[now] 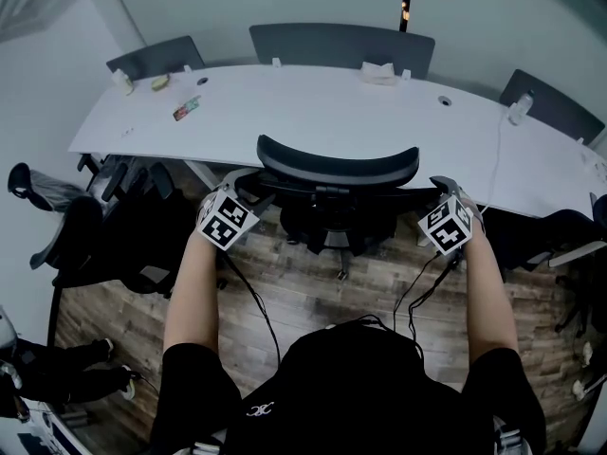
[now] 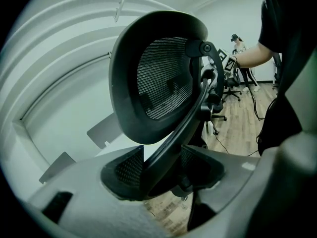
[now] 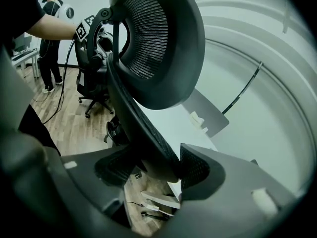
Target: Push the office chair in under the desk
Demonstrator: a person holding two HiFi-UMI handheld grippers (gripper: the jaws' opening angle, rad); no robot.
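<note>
- Black mesh office chair (image 1: 337, 164) stands directly ahead of both grippers, between them, with its back turned to the person.
- Left gripper (image 1: 248, 186) is on the left edge of the chair's back. In the left gripper view its jaws stand fairly wide, with the dark curved back frame running up between them and both ribbed pads against it.
- Right gripper (image 1: 438, 186) is on the right edge of the same back. In the right gripper view its jaws are also set wide, closed round the frame, with the mesh headrest rising above them.
- White desk (image 1: 313, 112) lies just beyond the grippers. The top of the chair's back is close to the desk's near edge, and from the head view it seems to overlap it.
- Below the grippers, on the person's side, the chair's wheeled base stands on the wood-look floor (image 1: 313, 282).
- Black cables (image 1: 417, 292) trail from each gripper back toward the person.
- Out to the left of the left gripper stands another black chair (image 1: 123, 235), beside the end of the desk.
- Far beyond both grippers, grey chairs (image 1: 341, 44) line the desk's other side.
- A white packet (image 1: 379, 72) lies on the desk ahead of the right gripper, near the far edge.
</note>
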